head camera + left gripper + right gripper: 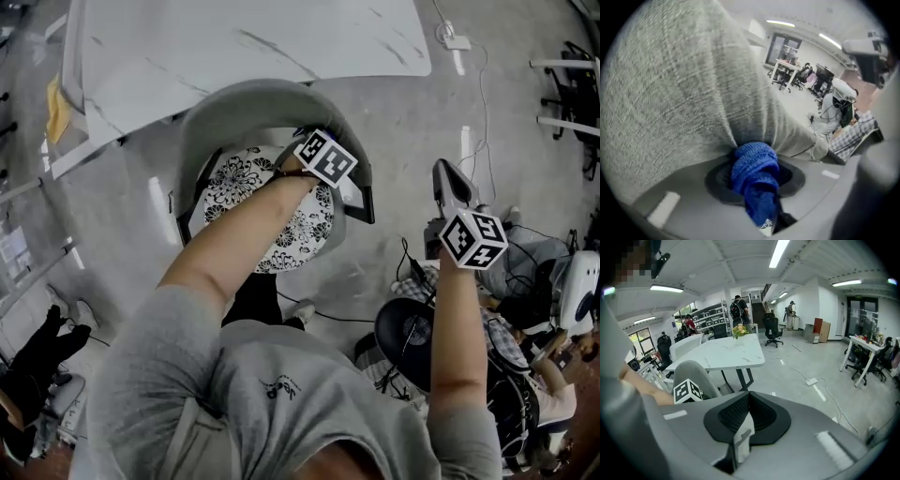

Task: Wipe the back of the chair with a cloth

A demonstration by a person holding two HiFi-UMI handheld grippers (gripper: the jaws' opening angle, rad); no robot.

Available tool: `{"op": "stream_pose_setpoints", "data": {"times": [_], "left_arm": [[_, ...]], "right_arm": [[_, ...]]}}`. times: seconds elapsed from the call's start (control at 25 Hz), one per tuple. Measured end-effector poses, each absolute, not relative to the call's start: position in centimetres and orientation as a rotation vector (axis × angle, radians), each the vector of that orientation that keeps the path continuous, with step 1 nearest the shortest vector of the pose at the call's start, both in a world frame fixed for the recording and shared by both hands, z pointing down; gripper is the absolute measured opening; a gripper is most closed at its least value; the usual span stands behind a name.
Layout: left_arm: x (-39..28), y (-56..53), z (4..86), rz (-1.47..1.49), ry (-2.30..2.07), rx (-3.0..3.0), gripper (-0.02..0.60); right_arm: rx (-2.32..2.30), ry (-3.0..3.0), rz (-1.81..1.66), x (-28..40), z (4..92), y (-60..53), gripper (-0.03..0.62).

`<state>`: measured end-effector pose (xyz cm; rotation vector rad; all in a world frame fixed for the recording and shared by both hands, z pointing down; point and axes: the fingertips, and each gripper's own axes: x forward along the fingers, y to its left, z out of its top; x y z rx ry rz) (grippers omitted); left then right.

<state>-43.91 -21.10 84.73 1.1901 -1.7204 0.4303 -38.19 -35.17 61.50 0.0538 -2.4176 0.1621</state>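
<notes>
Blue cloth point(754, 161): bunched, clamped in the left hand-held gripper point(755, 182), pressed against the grey fabric chair back point(679, 93), evidently for wiping. Right hand-held gripper point(745, 401): jaws together, empty, held well aside, apparently spare. Chair stands beside the white tabletop point(244, 37).

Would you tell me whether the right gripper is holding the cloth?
No, the right gripper is shut on nothing; the cloth sits in the left gripper, against the chair back.
</notes>
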Motion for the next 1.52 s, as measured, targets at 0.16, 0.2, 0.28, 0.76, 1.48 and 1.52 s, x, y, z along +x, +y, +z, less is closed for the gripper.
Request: {"op": "stream_pose_setpoints", "data": {"times": [0.16,0.2,0.28,0.76,1.48,1.52], "left_arm": [[-43.6,-20.3,83.6,0.358,-1.736,1.263,0.175],[-43.8,-19.3,83.3,0.301,-1.758,1.240,0.176],[-44.3,-15.9,83.5,0.191,-1.804,1.133,0.176],[-44.2,10.3,92.0,-0.088,-1.970,0.276,0.177],[-48.6,8.3,93.4,-0.200,-2.036,0.220,0.176],[-48.7,7.7,93.3,-0.190,-2.030,0.238,0.176]], "right_arm": [[0.002,-2.424,0.131,-39.3,61.0,-33.5,0.005],[-0.014,-2.424,0.126,-39.5,61.0,-33.1,0.005],[-0.039,-2.419,0.121,-39.7,61.2,-32.2,0.005],[-0.181,-2.380,0.089,-42.4,62.8,-26.1,0.005],[-0.181,-2.374,0.086,-42.9,64.7,-26.1,0.005],[-0.169,-2.373,0.088,-42.7,64.8,-26.7,0.005]]}}
